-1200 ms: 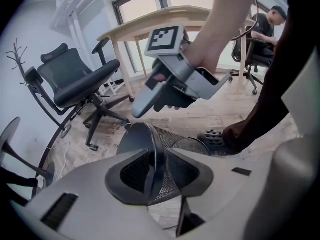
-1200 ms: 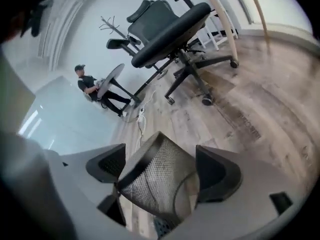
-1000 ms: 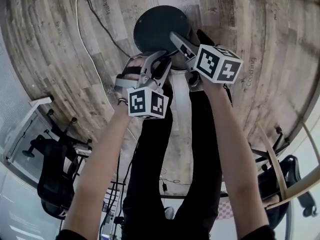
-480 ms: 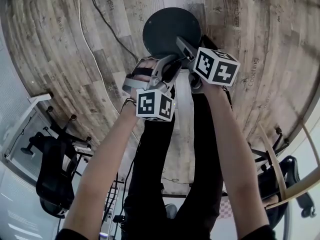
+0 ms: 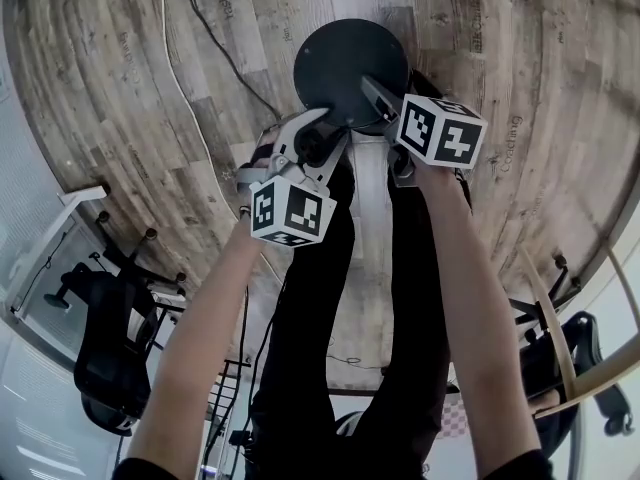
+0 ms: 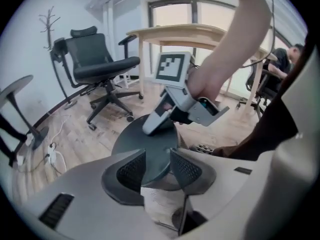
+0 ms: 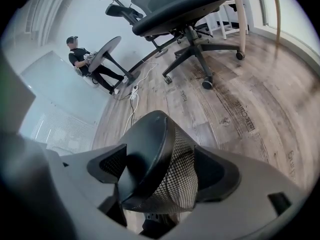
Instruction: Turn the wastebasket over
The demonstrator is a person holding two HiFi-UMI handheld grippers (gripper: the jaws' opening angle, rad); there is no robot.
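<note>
Head view shows me the wastebasket (image 5: 340, 63) on or just over the wooden floor (image 5: 150, 88), in front of the person's legs. Its solid round base faces up toward the camera. I cannot tell whether its lower rim touches the floor.

The right gripper (image 5: 372, 93) reaches onto the near right edge of the base. In the right gripper view its jaws are closed on the wastebasket (image 7: 155, 154): one pad lies against the solid base and the other against the black mesh wall, so the edge is clamped between them.

The left gripper (image 5: 328, 128) is at the near left edge. In the left gripper view its jaws are opening, with a narrow gap. The edge of the dark base (image 6: 140, 139) is between the pads (image 6: 131, 171), but I do not see them press on it. This view also shows the right gripper (image 6: 152, 126) lying on the base from the far side.

An office chair (image 6: 97, 59) stands behind, well apart from the wastebasket.
</note>
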